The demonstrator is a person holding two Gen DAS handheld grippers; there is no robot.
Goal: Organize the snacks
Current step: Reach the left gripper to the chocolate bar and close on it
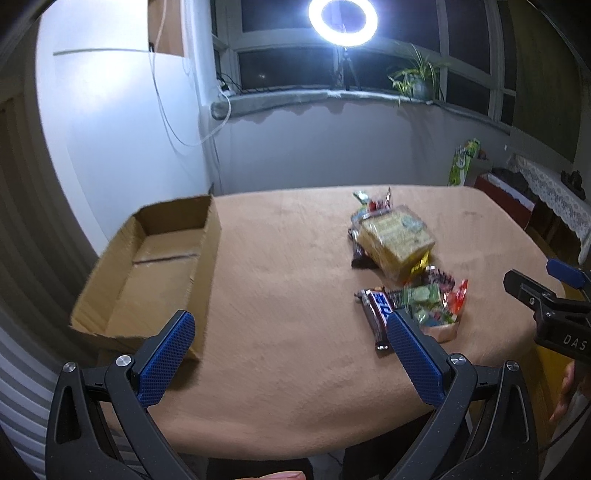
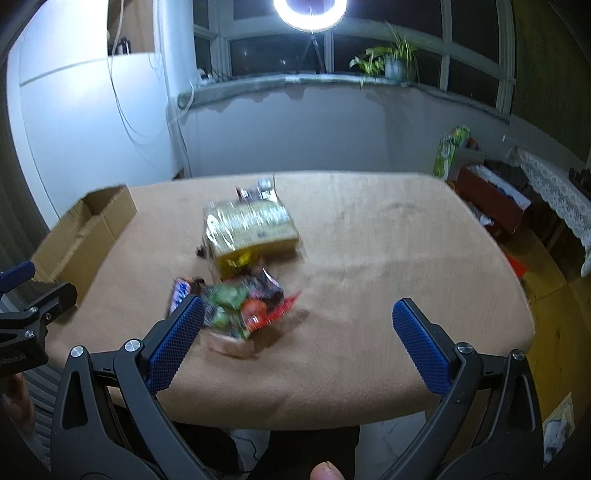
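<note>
Snacks lie in a loose pile on the tan-covered table (image 1: 280, 280), right of centre in the left wrist view and left of centre in the right wrist view. Largest item: yellow clear-wrapped pack (image 1: 397, 236) (image 2: 249, 225), resting partly over smaller wrappers at the far end of the pile. Nearer the table's front edge, a dark chocolate bar with blue lettering (image 1: 376, 314) (image 2: 181, 293) lies beside a cluster of green, red and dark candy wrappers (image 1: 434, 301) (image 2: 251, 302); individual pieces are too blurred to separate, especially in the right wrist view. Cardboard box (image 1: 155, 266) (image 2: 85, 229) sits open-topped at the table's left edge, well apart from the pile, its inside showing only bare cardboard. Left gripper (image 1: 291, 358): blue-padded fingers spread wide, nothing between them, hovering above the front part of the table between box and pile; its right pad overlaps the bar's near end in the view, contact cannot be judged. Right gripper (image 2: 295, 341): fingers likewise wide apart and holding nothing, over the table's near edge, left pad in line with the wrapper cluster. Right gripper also visible at the right margin of the left wrist view (image 1: 546, 302). Background: ring light (image 1: 342, 16) (image 2: 310, 11) on a tripod before dark windows, potted plant (image 1: 417, 77) (image 2: 391, 59) on the sill.
</note>
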